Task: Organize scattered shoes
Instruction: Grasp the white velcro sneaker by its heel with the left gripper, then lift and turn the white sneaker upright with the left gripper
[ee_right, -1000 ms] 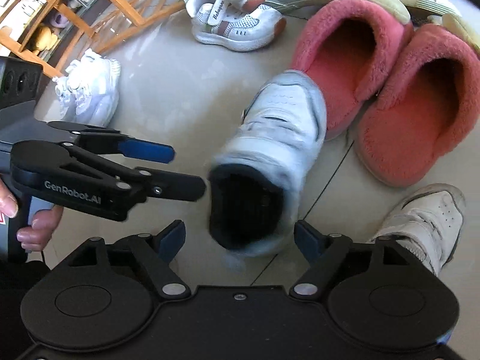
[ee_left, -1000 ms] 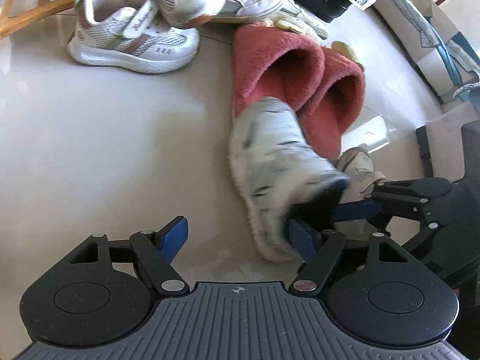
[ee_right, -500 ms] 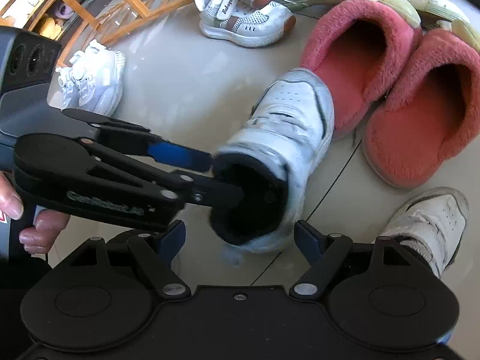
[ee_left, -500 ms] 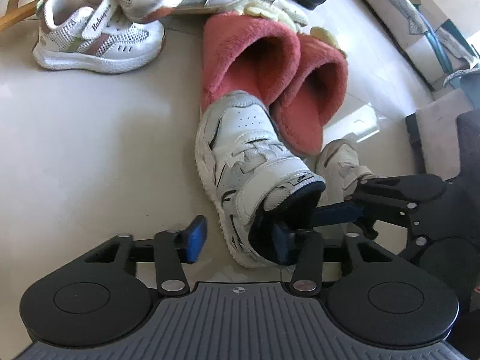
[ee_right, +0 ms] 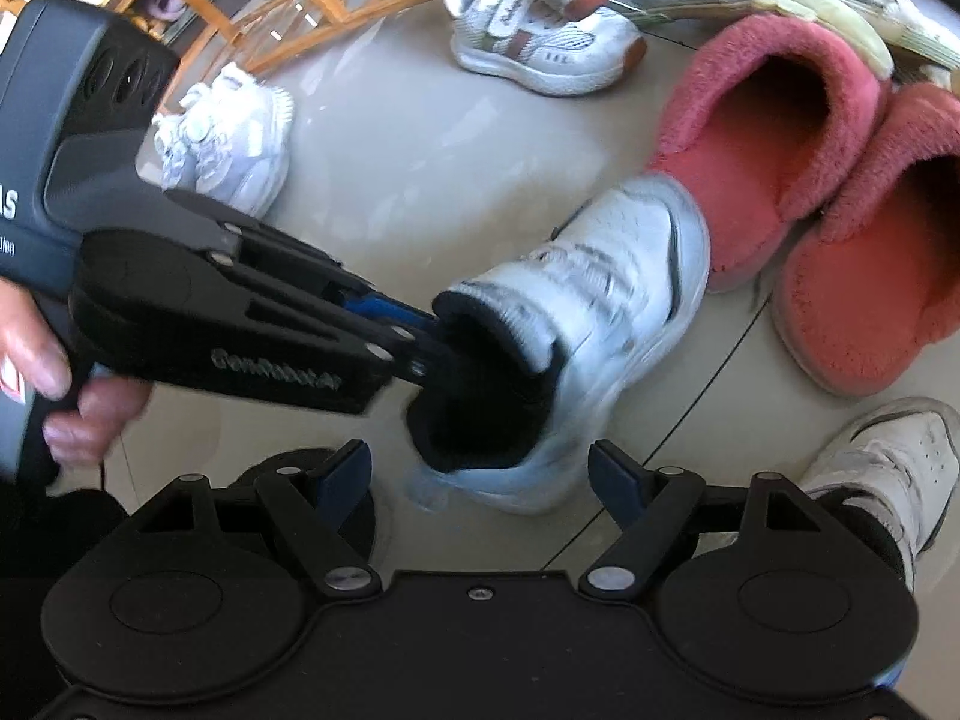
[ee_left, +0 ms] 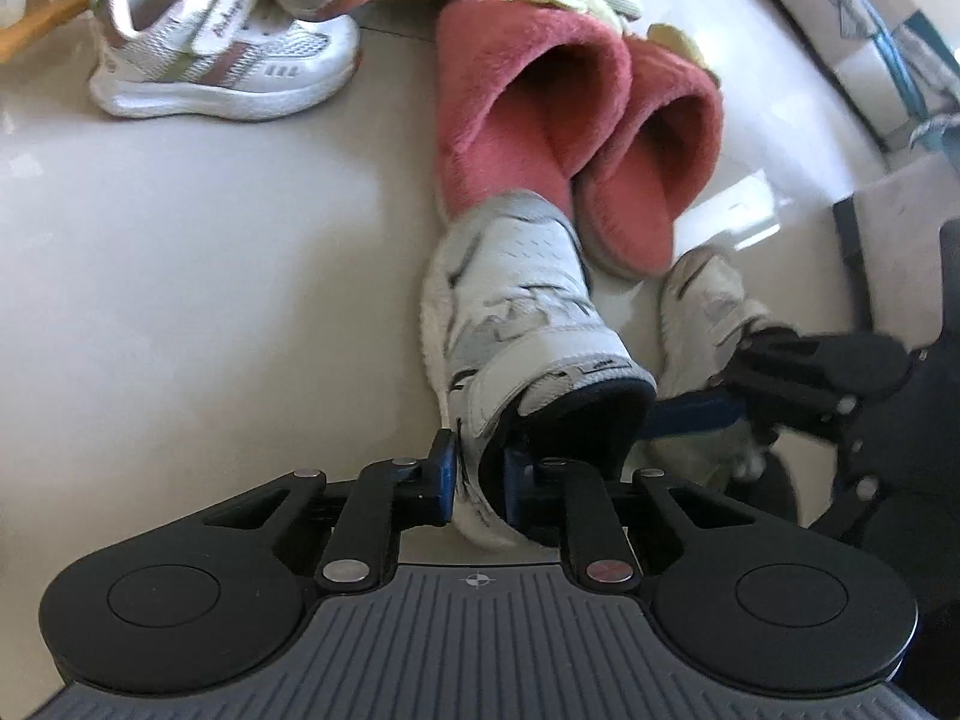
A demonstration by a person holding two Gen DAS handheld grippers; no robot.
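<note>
Shoes lie mostly scattered on the pale floor. My left gripper (ee_left: 480, 483) is clamped on the collar of the white strapped sneaker (ee_left: 516, 324), just before the pink fluffy slippers (ee_left: 576, 120). My right gripper (ee_right: 480, 474) stands apart, empty. Nearly all sorting remains.

You have two pink fluffy slippers (ee_right: 774, 138) side by side, and two grippers in play. White sneakers (ee_right: 606, 300) come to five that you can count for sure (the heap at the top may hide more): one gripped, one beside it, one striped, one far left, one on top.
</note>
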